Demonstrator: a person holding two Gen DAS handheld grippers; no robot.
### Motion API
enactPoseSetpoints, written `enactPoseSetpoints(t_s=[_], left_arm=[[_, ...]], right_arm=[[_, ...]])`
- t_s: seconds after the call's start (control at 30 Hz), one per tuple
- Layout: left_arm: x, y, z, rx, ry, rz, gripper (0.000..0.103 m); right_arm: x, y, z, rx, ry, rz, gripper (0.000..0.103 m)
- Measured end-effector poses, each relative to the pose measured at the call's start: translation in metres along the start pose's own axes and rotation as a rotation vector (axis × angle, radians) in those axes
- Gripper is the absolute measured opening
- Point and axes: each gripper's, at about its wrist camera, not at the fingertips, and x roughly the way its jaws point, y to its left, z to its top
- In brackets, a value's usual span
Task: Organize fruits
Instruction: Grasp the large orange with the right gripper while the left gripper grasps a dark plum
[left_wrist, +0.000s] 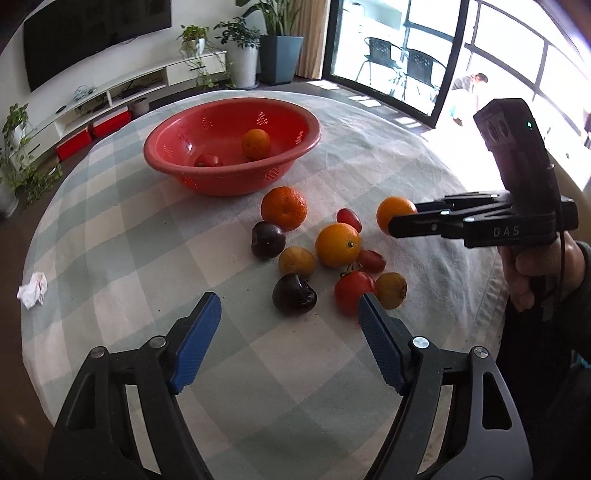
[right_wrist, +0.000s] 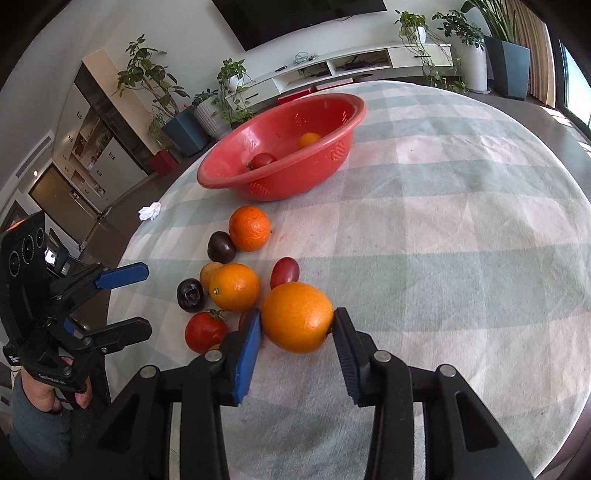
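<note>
Checked cloth (right_wrist: 461, 240); right tool (right_wrist: 297, 332) pinching dimpled round orange (right_wrist: 297, 317).

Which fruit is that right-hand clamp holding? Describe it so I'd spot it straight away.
Start at the red basket on the checked tablecloth and follow the loose pile of fruit toward the camera. At its near end, the right gripper presses its pads on both sides of a smooth orange. It is the largest fruit there and the only one between fingers.

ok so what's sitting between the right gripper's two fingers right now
An orange sits between the right gripper fingers, both pads against its sides, seen in the right wrist view. It still looks to be resting on the checked tablecloth.
</note>
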Motion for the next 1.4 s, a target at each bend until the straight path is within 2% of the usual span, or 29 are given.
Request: enactPoseSetpoints(t_s=[0.13,0.27,0.3,0.47,0.8,0.83,0.87,1.1,1.4], left_arm=[[0.013,0.005,0.010,0.156,0.080,-0.067,0.071],[0.031,0.006,0.015,0.253,0.150,-0.087,0.041],[0.035,0.005,0.015,0.268,0.160,-0.094,0.040],[0.051,-0.005,0.016,0.323,0.187,-0.112,0.040],[0.058,-0.005,0.016,0.327,0.176,-0.104,0.040],[0.058,-0.005,0.017,0.325,0.173,-0.102,0.040],[0.059,-0.005,0.017,0.323,0.172,-0.103,0.034],[0.056,-0.007,0.014,0.312,0.149,-0.084,0.029],[0.047,-0.007,0.005,0.297,0.132,-0.068,0.028]], right_arm=[[-0.003,-0.010,0.002,0.042,-0.024,0.025,0.042],[-0.003,-0.014,0.003,0.058,-0.026,0.038,0.042],[-0.002,-0.015,0.003,0.060,-0.026,0.041,0.042],[-0.004,-0.019,0.003,0.079,-0.030,0.055,0.042],[-0.004,-0.020,0.003,0.085,-0.031,0.065,0.042],[-0.004,-0.020,0.003,0.084,-0.030,0.065,0.042],[-0.004,-0.020,0.003,0.084,-0.030,0.065,0.042],[-0.003,-0.021,0.002,0.082,-0.029,0.061,0.042],[-0.002,-0.021,0.000,0.074,-0.024,0.057,0.042]])
